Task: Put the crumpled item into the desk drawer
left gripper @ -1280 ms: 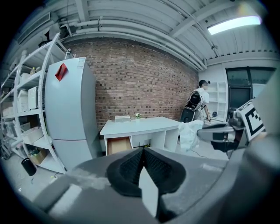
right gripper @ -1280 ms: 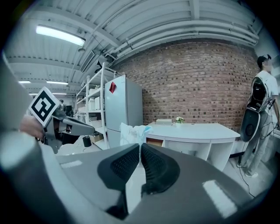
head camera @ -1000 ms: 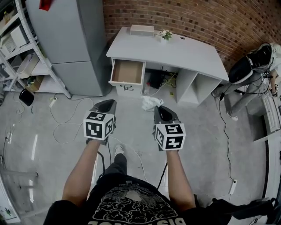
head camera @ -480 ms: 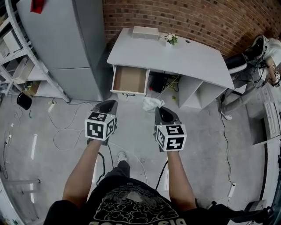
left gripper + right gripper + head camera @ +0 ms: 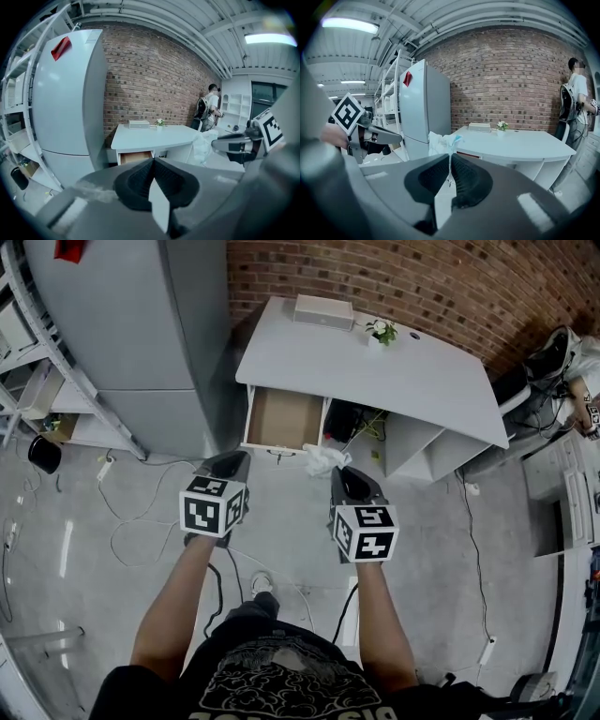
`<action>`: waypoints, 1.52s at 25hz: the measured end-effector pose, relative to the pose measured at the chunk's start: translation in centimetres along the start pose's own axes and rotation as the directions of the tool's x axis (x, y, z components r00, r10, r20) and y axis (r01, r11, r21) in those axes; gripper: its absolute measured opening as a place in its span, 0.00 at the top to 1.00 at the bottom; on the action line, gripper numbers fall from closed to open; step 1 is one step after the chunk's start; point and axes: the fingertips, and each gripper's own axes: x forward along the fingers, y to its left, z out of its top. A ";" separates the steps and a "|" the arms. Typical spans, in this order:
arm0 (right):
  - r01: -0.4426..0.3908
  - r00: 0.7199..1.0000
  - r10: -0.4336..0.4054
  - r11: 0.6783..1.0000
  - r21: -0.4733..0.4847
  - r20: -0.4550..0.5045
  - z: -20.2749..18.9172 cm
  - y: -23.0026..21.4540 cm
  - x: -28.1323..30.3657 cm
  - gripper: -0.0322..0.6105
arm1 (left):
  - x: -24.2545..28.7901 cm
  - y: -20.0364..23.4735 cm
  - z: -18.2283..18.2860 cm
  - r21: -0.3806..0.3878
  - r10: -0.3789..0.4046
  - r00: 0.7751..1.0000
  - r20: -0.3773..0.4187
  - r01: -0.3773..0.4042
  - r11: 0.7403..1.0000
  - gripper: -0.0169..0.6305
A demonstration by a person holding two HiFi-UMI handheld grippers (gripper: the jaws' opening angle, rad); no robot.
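A crumpled white item (image 5: 323,459) hangs from the tip of my right gripper (image 5: 343,473), whose jaws are shut on it; in the right gripper view the crumpled item (image 5: 439,143) sticks up past the jaw tips. My left gripper (image 5: 228,463) is shut with nothing in it, level with the right one. Just ahead stands the white desk (image 5: 375,367) with its drawer (image 5: 284,421) pulled open at the left, wooden bottom bare. The drawer (image 5: 136,157) also shows past the left gripper's (image 5: 152,161) tips.
A tall grey cabinet (image 5: 141,334) stands left of the desk, with metal shelving (image 5: 37,381) further left. On the desk lie a flat box (image 5: 323,311) and a small plant (image 5: 381,333). Cables (image 5: 141,512) trail over the floor. A person (image 5: 576,93) stands at the right.
Both grippers and the person have moved forward toward the desk; the drawer now lies just beyond the gripper tips. The right gripper still holds the crumpled item.
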 end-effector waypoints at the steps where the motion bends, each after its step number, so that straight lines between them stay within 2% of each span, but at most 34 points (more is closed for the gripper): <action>1: 0.001 1.000 -0.001 1.000 -0.002 -0.005 0.2 0.1 0.7 0.92 | 0.5 0.5 0.2 -0.003 -0.003 1.000 -0.001 0.003 1.000 0.97; 12: 0.012 0.999 -0.013 1.000 -0.019 -0.038 2.0 0.3 6.5 0.92 | 4.5 4.9 1.5 -0.035 -0.031 1.000 -0.001 0.031 0.999 0.97; 20: 0.009 0.998 -0.010 1.000 -0.026 -0.057 2.3 1.2 9.3 0.92 | 5.5 7.3 1.4 -0.049 -0.033 0.999 -0.005 0.033 0.998 0.97; 30: -0.033 0.997 0.031 0.999 -0.029 -0.077 1.7 2.9 11.9 0.92 | 5.3 9.3 -0.1 -0.077 -0.009 1.000 -0.021 0.007 0.997 0.97; 38: -0.071 0.992 0.067 0.997 -0.039 -0.110 0.2 2.6 15.1 0.92 | 6.9 10.6 -1.7 -0.099 0.013 0.999 -0.039 -0.017 0.995 0.97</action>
